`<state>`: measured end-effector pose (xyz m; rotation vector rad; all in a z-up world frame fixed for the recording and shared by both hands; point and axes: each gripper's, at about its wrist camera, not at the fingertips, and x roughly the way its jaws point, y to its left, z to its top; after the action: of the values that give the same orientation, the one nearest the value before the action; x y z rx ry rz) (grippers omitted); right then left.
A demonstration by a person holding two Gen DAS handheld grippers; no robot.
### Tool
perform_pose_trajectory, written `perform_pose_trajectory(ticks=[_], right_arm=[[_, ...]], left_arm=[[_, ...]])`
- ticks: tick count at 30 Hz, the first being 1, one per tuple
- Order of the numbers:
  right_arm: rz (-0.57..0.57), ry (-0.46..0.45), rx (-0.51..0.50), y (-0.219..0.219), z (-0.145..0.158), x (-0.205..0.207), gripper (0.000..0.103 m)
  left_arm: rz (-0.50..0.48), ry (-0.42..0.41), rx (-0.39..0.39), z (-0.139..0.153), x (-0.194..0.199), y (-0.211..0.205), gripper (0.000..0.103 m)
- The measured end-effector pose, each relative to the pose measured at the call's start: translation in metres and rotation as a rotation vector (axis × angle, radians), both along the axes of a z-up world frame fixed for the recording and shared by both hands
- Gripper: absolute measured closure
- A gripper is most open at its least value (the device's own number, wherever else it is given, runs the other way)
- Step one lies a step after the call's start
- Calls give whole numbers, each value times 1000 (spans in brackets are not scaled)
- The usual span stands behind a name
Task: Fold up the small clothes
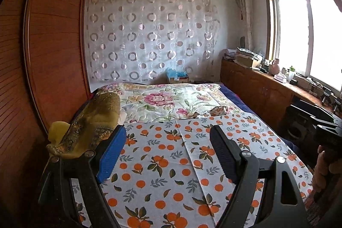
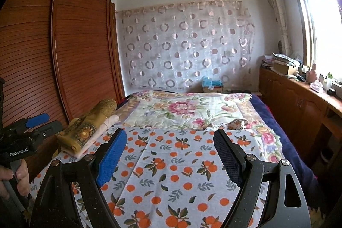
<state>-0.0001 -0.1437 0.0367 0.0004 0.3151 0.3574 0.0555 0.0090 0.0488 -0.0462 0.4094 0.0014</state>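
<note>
Looking down the bed from its foot, we're seeing an orange-print cloth spread flat over the near half, with a floral quilt covering the far half. Along the left edge of the orange-print cloth, hard up by the wooden wardrobe, a small stack of folded clothes is sitting, a gold patterned piece on top and a pale pink one under it. Another small patterned garment is lying crumpled on the quilt, just past the cloth's far right corner.

We're holding the left gripper over the cloth with its jaws spread wide and nothing between them, the folded stack just off its left finger. The right gripper is hanging the same way, jaws wide apart, gripping nothing and touching nothing. Each gripper is showing up at the edge of the other's view, with a hand wrapped round the handle.

The middle of the cloth is lying bare, so we're getting plenty of room there. The wardrobe is crowding the left side, and a low wooden cabinet loaded with clutter is running along the right under the window.
</note>
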Motion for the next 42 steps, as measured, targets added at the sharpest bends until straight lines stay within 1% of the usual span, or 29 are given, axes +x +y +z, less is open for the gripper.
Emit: perform_pose_trajectory(ticks=[20,42], right_arm=[[-6,11,-13,-21,10,8,18],[1,9,-14,-31,7,10,18]], left_arm=[[16,0,0,-6,-1,3,22],[20,-6,4,-5,-2,3,22]])
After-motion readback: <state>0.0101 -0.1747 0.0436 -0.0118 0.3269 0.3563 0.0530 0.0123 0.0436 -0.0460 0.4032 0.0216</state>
